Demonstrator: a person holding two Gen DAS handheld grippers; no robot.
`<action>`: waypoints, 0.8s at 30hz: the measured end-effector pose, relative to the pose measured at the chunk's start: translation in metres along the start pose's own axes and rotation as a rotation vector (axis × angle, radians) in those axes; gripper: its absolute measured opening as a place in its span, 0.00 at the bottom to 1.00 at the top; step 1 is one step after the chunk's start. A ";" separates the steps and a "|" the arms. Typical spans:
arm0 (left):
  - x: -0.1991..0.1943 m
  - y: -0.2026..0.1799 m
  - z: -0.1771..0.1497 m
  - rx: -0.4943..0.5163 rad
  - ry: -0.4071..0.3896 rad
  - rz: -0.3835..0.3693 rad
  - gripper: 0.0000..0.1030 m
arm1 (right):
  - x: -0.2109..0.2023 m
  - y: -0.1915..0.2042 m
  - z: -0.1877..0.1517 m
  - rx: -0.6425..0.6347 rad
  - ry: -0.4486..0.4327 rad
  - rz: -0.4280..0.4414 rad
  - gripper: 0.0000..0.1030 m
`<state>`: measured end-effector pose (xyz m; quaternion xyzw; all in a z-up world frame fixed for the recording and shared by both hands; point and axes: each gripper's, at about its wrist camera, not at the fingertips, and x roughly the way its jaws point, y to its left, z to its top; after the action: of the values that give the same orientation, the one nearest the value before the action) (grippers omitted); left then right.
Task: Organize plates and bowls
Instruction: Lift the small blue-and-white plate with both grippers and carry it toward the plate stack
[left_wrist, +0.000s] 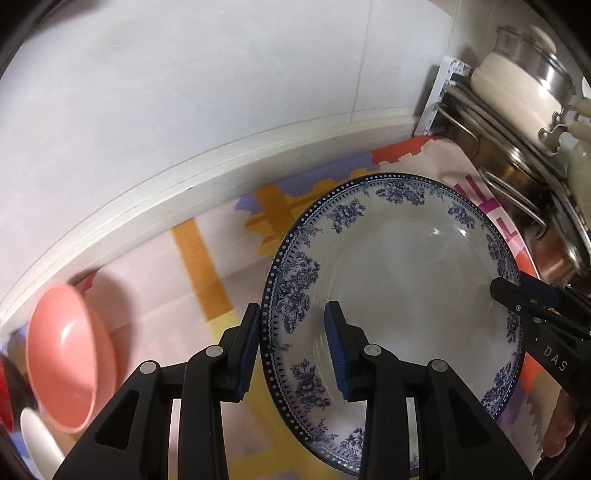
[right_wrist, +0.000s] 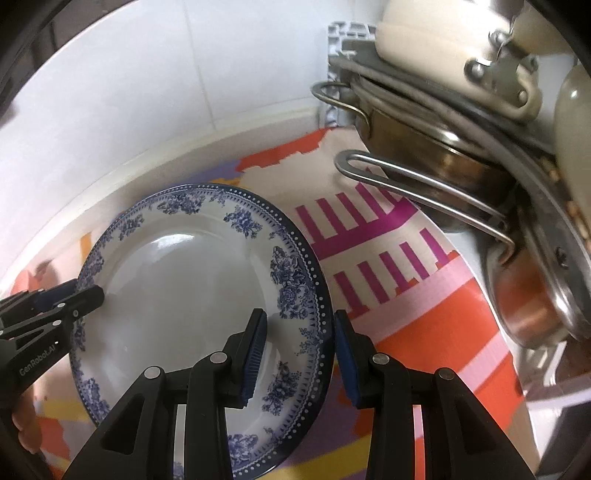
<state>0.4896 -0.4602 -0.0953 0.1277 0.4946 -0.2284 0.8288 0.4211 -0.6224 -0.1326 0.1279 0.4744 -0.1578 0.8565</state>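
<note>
left gripper (left_wrist: 293, 350): black plastic, two angular fingers with triangular cut-outs; round silver pivot pins at the finger joints.
left pads (left_wrist: 336, 350): blue, ribbed, set on the inner faces of the fingertips.
left gripper, side marking: white lettering "GenRobot.AI" along its black body, read in the right wrist view.
right gripper (right_wrist: 300, 354): same black build, same silver pins.
right pads (right_wrist: 347, 365): blue, ribbed.
right gripper, side marking: white letters "DAS", partly cut off, small screws nearby.
</note>
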 end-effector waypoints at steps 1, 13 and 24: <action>-0.008 0.003 -0.004 -0.006 -0.008 0.003 0.34 | -0.006 0.003 -0.002 -0.004 -0.003 0.002 0.37; -0.075 0.052 -0.051 -0.071 -0.082 0.048 0.34 | -0.072 0.044 -0.036 -0.062 -0.068 0.037 0.37; -0.137 0.094 -0.104 -0.131 -0.128 0.086 0.34 | -0.121 0.083 -0.068 -0.124 -0.106 0.078 0.37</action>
<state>0.4019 -0.2993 -0.0266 0.0797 0.4485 -0.1674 0.8744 0.3406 -0.5035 -0.0582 0.0846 0.4319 -0.1014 0.8922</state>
